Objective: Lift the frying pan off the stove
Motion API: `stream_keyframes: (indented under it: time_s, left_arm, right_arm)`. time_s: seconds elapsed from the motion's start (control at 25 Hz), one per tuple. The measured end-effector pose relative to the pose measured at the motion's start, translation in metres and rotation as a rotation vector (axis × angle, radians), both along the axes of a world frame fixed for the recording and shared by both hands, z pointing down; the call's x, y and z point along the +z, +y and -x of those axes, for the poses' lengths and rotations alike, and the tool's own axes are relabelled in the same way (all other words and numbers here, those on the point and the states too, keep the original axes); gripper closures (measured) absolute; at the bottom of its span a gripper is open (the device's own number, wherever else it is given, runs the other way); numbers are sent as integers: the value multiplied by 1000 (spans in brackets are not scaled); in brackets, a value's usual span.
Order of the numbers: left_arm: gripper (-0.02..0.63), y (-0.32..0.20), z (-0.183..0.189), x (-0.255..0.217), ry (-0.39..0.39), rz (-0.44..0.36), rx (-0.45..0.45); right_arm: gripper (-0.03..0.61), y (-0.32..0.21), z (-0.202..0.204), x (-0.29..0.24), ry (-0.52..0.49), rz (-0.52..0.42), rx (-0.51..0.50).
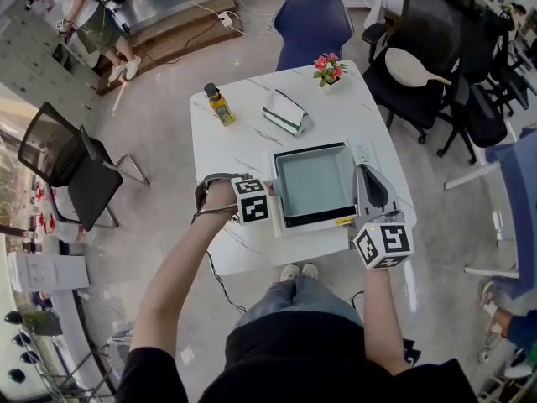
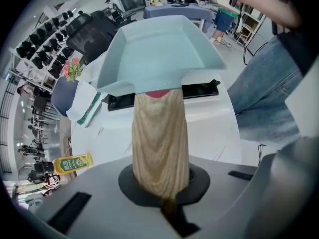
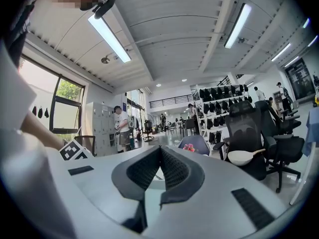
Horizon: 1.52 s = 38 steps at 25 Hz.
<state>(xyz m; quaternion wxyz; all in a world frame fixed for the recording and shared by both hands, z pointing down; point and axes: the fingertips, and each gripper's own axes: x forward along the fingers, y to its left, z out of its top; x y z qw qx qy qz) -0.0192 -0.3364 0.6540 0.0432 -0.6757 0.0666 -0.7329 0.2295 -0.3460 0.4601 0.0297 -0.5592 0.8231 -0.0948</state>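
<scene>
The left gripper [image 2: 160,195] holds the pan [image 2: 159,54] handle [image 2: 160,138] in its fingers; the right gripper [image 3: 159,151] has its fingers together, empty.

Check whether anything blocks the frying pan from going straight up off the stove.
Nothing visible does. The left gripper is shut on the wooden handle, the frying pan is empty with open space above, and the right gripper stands beside the stove, not over it.

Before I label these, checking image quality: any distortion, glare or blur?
Head view: evenly lit, table sharp, edges bowed. Left gripper view: strong fisheye, dark corners, pan handle looms large but crisp. Right gripper view: ceiling lights glare bright, distant chairs clear.
</scene>
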Motion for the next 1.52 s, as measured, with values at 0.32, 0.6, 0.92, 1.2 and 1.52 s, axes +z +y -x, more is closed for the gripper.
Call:
stream_keyframes:
  time_s: [0.32, 0.6, 0.92, 1.2, 1.52]
  left_arm:
    - [600, 0, -8, -7, 69, -22, -30]
    - [600, 1, -9, -8, 84, -43, -23]
    - [600, 3, -10, -12, 109, -83, -2]
    - [600, 6, -14, -23, 220, -136, -54]
    - [600, -10, -28, -59, 447, -302, -185]
  right_arm:
    - [577, 0, -2, -3, 4, -7, 11]
    - [577, 7, -6, -5, 11, -11, 26]
    - [577, 13, -17, -8, 19, -17, 53]
    - [577, 17, -37, -17, 25, -42, 107]
    - [577, 20, -64, -23, 17, -69, 184]
